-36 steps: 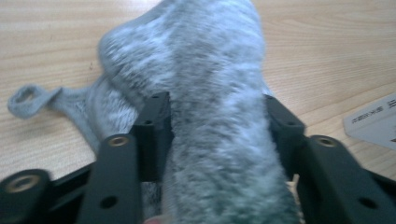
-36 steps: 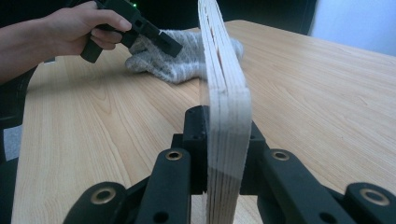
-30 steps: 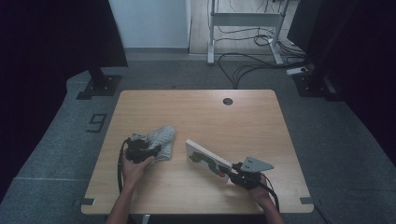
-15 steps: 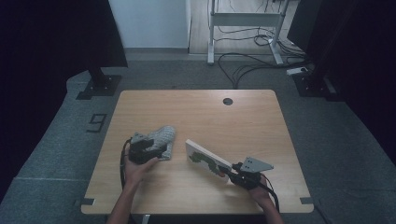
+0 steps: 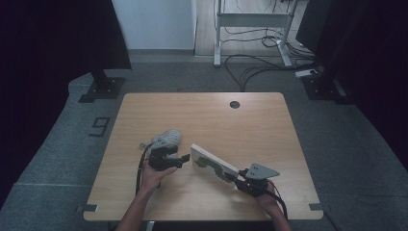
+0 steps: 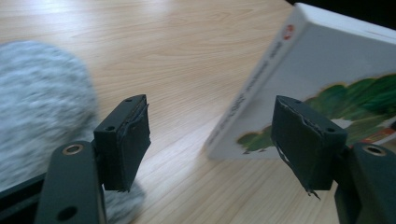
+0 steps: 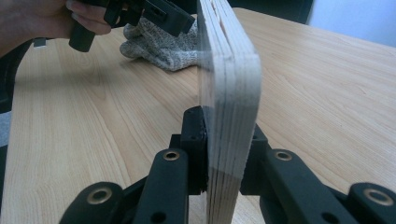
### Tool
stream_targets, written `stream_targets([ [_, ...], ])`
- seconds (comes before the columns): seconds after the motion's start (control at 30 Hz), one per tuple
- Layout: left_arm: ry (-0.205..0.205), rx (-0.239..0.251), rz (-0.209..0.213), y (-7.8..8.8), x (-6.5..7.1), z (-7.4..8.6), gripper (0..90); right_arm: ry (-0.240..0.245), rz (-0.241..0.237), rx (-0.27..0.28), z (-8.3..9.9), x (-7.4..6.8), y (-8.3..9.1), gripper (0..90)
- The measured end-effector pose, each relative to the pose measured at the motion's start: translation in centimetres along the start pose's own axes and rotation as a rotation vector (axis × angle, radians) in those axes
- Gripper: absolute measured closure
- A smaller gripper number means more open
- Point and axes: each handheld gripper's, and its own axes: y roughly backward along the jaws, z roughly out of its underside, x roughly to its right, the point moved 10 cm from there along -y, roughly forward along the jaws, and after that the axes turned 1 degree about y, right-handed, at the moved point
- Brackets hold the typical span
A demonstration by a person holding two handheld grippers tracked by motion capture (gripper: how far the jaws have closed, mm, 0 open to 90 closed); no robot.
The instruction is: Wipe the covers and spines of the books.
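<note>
Board book (image 5: 211,165) clamped in right fingers (image 7: 194,140), left fingers (image 6: 123,135) opening empty, shifted off glove (image 5: 166,138).

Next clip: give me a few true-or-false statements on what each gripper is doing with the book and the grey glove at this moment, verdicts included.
1. The right gripper clamps the board book on its page edge. True.
2. The book lies flat on the table. False: it stands tilted up on edge.
3. The left gripper holds the grey glove. False: its jaws stand open with nothing between them; the glove lies beside it.
4. The left gripper sits between glove and book. True.
5. The book's cover is plain black. False: white with a green picture.
</note>
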Motion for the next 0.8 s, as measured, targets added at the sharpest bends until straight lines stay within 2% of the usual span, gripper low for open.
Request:
stream_targets([
  [0.03, 0.000, 0.000, 0.000, 0.0, 0.0, 0.0, 28.8, 0.000, 0.000, 0.000, 0.0, 0.0, 0.0, 76.5],
  [0.07, -0.020, -0.013, 0.009, -0.4, 0.4, 0.0, 28.5, -0.001, 0.003, -0.002, 0.0, 0.0, 0.0, 76.5],
  [0.17, -0.033, -0.008, 0.018, -0.7, 0.8, -0.3, 28.3, -0.001, 0.006, -0.001, 0.0, 0.0, 0.0, 76.3],
  [0.27, -0.067, -0.018, 0.052, -1.3, 1.8, -0.5, 27.2, -0.002, 0.008, -0.003, 0.1, 0.0, 0.1, 75.9],
  [0.4, -0.095, -0.004, 0.068, -1.9, 2.4, -0.7, 27.2, -0.009, 0.018, -0.007, 0.3, 0.2, 0.2, 75.5],
  [0.57, -0.104, -0.006, 0.089, -2.2, 2.8, -0.8, 26.5, -0.011, 0.022, -0.010, 0.4, 0.2, 0.4, 75.4],
  [0.8, -0.116, -0.011, 0.142, -3.1, 3.6, -1.0, 23.8, -0.016, 0.034, -0.013, 0.8, 0.3, 0.7, 75.6],
])
